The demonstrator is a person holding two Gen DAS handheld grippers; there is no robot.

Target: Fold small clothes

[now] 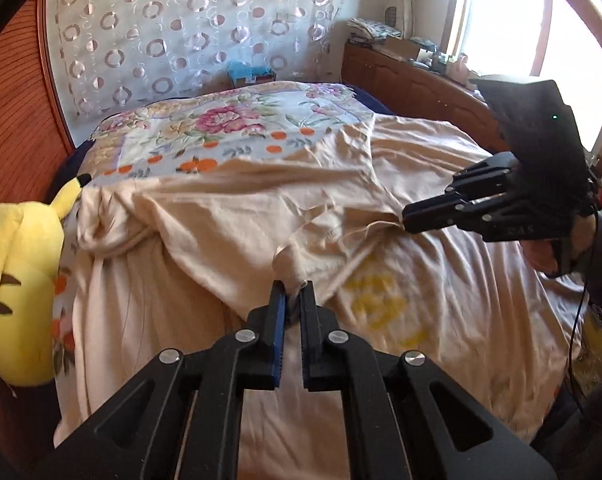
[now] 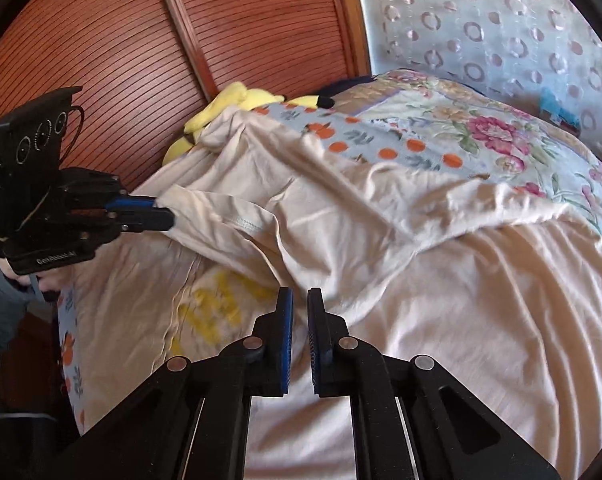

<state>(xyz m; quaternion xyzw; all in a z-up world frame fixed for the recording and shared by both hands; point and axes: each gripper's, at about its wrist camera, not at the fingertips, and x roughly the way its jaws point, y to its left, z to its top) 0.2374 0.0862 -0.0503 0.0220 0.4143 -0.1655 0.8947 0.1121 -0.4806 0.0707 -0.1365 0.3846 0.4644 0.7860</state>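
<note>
at the bottom centre of the left wrist view, the left gripper [image 1: 294,286] is seen with its two black fingers closed on a bunched fold of a cream shirt [image 1: 229,216]. the shirt is spread, creased, across the middle of the frame on a floral bedspread [image 1: 221,128], with a yellow print [image 1: 377,300] showing at lower right. at the right edge, the right gripper [image 1: 405,218] is seen pinched on another fold of the shirt, held by a hand [image 1: 541,254] in a grey sleeve. a yellow plush toy [image 1: 21,280] is seen whole only here, at the left edge, along with a sunlit window [image 1: 521,24] at upper right.

in the right wrist view, the right gripper [image 2: 299,294] fills the bottom centre; a narrow gap shows between its blue-lined fingers, and whether cloth is caught there cannot be told. the left gripper [image 2: 169,214] is seen at the left, clamped on the shirt [image 2: 341,216]. a slatted wooden door [image 2: 121,40] fills the upper left.
</note>
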